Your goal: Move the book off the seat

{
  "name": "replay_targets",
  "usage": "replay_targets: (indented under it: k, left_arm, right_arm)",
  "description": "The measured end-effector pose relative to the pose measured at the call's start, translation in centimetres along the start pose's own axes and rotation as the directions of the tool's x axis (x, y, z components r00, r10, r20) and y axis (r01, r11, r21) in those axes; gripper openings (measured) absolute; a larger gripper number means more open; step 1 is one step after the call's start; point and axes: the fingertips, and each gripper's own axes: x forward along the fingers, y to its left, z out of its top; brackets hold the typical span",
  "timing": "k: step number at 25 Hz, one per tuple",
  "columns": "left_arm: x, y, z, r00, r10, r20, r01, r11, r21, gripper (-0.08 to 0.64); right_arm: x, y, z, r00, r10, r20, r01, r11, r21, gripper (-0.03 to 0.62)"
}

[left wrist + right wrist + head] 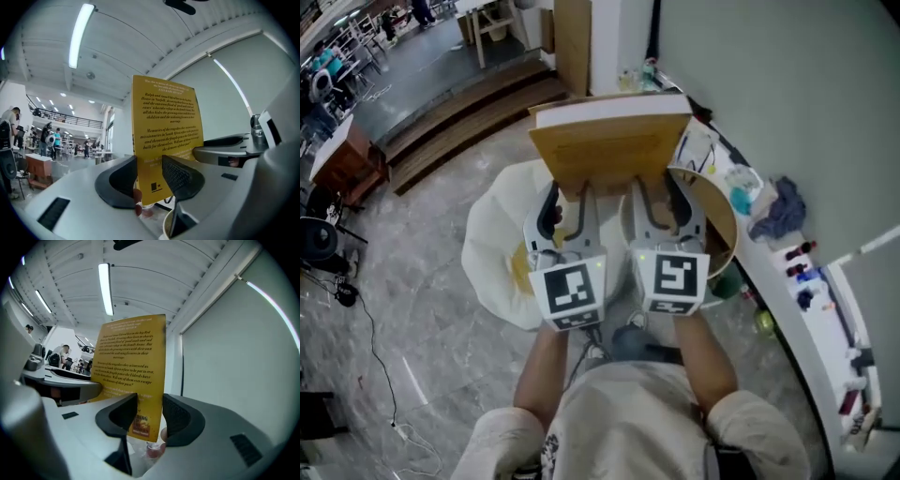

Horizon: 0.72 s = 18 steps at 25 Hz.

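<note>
A thick yellow book (609, 150) with white page edges hangs in the air, held flat between both grippers. My left gripper (567, 202) is shut on its near edge at the left, and my right gripper (664, 199) is shut on the same edge at the right. Below them lies the white rounded seat (492, 248). In the left gripper view the book's back cover (164, 126) stands up between the dark pads of the left gripper (150, 177). The right gripper view shows the cover (133, 362) clamped the same way by the right gripper (150, 416).
A curved wooden chair back (724, 225) stands just right of the seat. A white ledge (792, 291) runs along the right wall, carrying a blue cloth (780, 211) and small bottles. Wooden steps (469, 117) lie at the upper left and a cable (384, 375) crosses the floor.
</note>
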Motion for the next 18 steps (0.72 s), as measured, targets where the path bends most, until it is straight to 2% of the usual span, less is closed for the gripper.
replay_targets:
  k: [3,7,14,18]
  left_arm:
    - [1.1,-6.4,0.2,0.996,-0.091,0.010,0.091,0.996,0.004,0.172]
    - [2.5,-14.7,0.3,0.983,-0.186,-0.003,0.186,0.982,0.017,0.172]
    - [4.0,-28.8,0.8,0.962,-0.272,-0.005,0.272,0.962,0.028,0.170]
    - [4.6,-35.1,0.6,0.950,-0.311,-0.020,0.311,0.950,0.030,0.172]
  right_arm:
    - [-2.5,-5.9,-1.1,0.995,-0.096,-0.007,0.096,0.995,0.003,0.173]
    - [-5.8,-13.5,-2.6,0.983,-0.185,-0.022,0.185,0.983,0.007,0.173]
    - [-11.4,-26.2,-5.3,0.961,-0.274,-0.036,0.275,0.961,0.014,0.173]
    - [-13.8,-31.8,-6.8,0.950,-0.307,-0.059,0.309,0.951,0.023,0.173]
